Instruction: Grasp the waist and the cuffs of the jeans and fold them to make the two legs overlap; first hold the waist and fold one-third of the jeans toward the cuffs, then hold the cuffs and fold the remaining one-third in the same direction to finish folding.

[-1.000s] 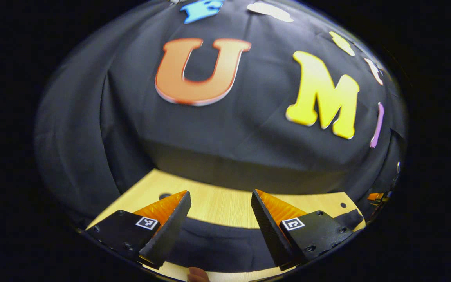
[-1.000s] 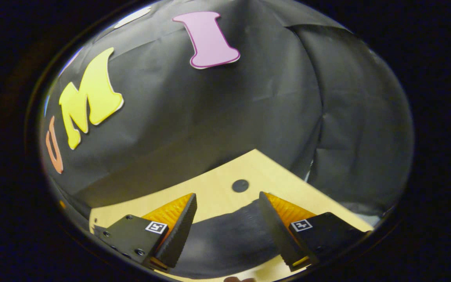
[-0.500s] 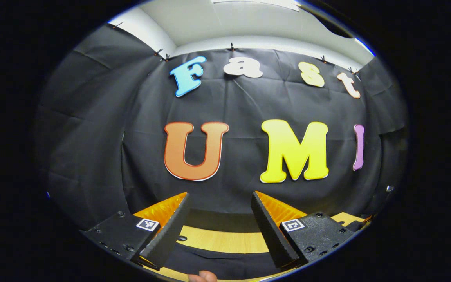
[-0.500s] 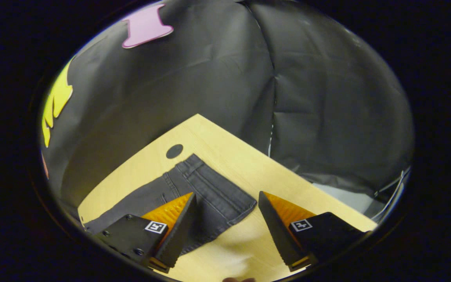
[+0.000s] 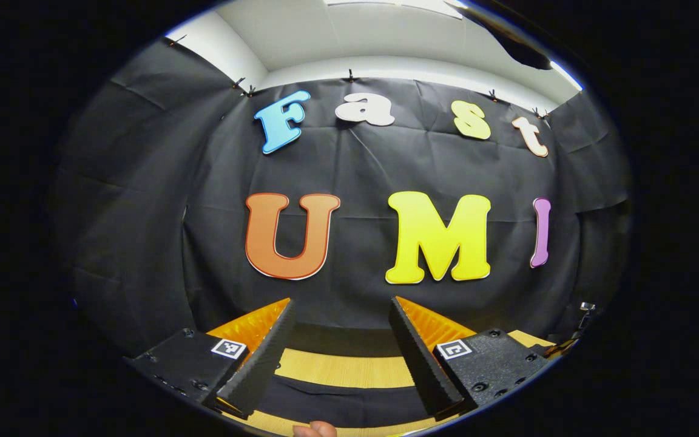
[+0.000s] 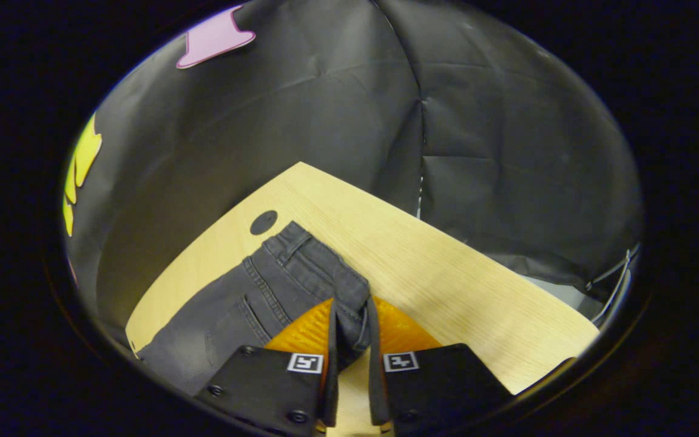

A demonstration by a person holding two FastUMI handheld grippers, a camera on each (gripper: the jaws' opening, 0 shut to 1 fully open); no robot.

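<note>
The right gripper (image 6: 349, 340) pinches the waist corner of the dark grey denim jeans (image 6: 246, 303), stretching leftward across the pale wooden table (image 6: 446, 273), while the left gripper (image 5: 340, 352) hovers spread wide.

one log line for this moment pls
right gripper: shut on jeans waist corner | left gripper: open, above jeans, not touching | jeans flat on table

Black cloth (image 5: 143, 230) drapes the booth's walls, pinned along its top edge beneath a white ceiling (image 5: 349, 30). A pale wooden table (image 6: 446, 267) with a dark round hole (image 6: 263, 222) stands against the creased cloth.
</note>
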